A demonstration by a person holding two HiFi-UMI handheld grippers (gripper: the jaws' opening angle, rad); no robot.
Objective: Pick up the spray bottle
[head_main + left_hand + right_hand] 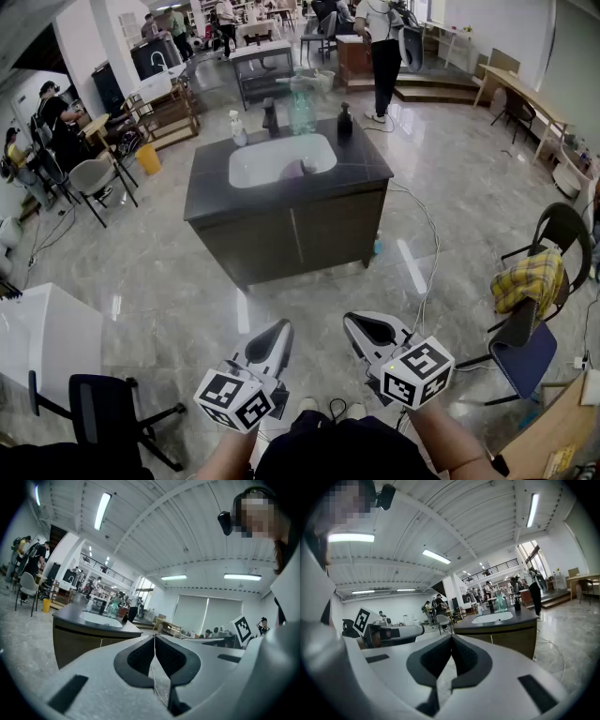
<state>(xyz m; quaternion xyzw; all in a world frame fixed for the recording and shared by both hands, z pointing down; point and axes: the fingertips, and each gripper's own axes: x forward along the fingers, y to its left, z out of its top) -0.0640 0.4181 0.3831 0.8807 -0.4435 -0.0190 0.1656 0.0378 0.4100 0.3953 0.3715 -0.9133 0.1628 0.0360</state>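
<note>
I hold both grippers low, close to my body.

1. Left gripper (278, 330): fingers pressed together, nothing between them.
2. Right gripper (357, 324): fingers pressed together, also empty.
3. Ahead, well apart from both, stands a dark cabinet (281, 234) with a white sink (258, 164).
4. The spray bottle (237, 128) stands upright on the countertop behind the sink's left corner, near a dark pump bottle (271, 115).

Glossy grey stone floor (141, 272), smooth dark countertop (211, 190)
</note>
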